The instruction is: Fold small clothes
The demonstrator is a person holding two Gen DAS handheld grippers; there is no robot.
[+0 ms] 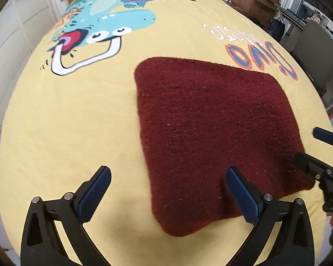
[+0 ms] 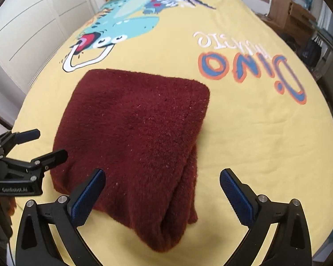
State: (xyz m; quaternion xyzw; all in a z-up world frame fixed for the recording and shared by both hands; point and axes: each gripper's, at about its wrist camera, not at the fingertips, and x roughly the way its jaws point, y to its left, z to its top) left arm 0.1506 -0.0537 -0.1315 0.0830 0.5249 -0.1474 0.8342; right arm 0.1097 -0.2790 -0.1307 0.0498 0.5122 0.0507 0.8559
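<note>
Even indoor light, slight blur, fisheye-warped edges.

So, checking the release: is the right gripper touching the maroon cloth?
Cannot tell: right gripper hangs open over the maroon cloth; neither view shows contact or gap.

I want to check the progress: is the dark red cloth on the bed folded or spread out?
Folded. The dark red cloth lies as a compact block on the yellow bedsheet, with stacked layers showing along its right edge.

A folded maroon garment (image 2: pixel 133 137) lies on the yellow sheet (image 2: pixel 266 144), both tools gaping, empty.
</note>
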